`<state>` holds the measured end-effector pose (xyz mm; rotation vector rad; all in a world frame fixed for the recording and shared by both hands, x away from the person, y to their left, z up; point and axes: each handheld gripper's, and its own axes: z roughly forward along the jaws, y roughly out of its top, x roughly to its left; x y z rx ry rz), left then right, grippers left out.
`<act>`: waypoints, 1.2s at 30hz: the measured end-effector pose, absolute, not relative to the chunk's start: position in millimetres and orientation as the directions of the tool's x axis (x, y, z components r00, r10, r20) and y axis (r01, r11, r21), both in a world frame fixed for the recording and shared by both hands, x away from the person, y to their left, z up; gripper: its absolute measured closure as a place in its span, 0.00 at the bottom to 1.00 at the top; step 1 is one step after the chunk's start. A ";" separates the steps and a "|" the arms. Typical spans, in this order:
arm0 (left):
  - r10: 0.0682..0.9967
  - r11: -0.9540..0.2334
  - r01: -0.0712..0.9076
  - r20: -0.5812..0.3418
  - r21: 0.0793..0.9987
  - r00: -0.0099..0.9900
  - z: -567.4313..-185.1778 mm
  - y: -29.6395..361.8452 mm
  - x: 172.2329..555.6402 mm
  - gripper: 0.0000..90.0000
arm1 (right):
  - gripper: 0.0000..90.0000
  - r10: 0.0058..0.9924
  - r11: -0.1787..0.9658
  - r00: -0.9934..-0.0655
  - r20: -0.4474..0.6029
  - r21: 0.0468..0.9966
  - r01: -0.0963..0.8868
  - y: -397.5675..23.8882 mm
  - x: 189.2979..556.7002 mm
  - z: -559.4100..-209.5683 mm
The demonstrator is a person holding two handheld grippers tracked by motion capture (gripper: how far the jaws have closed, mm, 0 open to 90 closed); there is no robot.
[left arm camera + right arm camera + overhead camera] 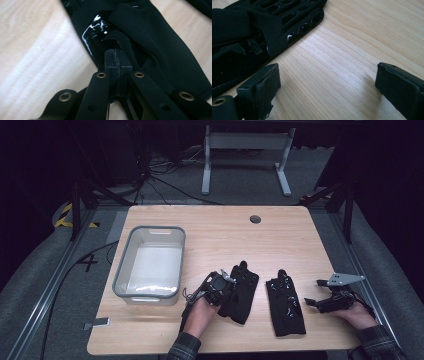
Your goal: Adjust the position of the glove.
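Note:
Two black gloves lie on the wooden table (220,237). My left gripper (231,280) leans over the left glove (245,295). In the left gripper view its jaws (117,53) are pressed together, shut on a small raised fold of that glove (162,50), whose fabric is bunched and folded over. The right glove (285,306) lies flat with its fingers pointing away. My right gripper (316,293) rests just to its right, open. In the right gripper view bare wood lies between the jaws (327,77), and that glove (249,32) is off to the left.
A grey-rimmed clear plastic bin (150,229) stands on the left part of the table, close to my left hand. A round cable hole (255,219) sits near the far edge. Table legs and cables are on the floor beyond.

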<state>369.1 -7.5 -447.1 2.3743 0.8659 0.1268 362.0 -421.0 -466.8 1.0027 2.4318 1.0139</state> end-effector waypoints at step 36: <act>0.607 -0.563 0.519 -0.105 0.643 0.788 -441.1 -3.8 349.7 0.78 | 0.91 0.517 0.556 -0.854 0.059 0.736 0.387 -378.2 346.7 -445.8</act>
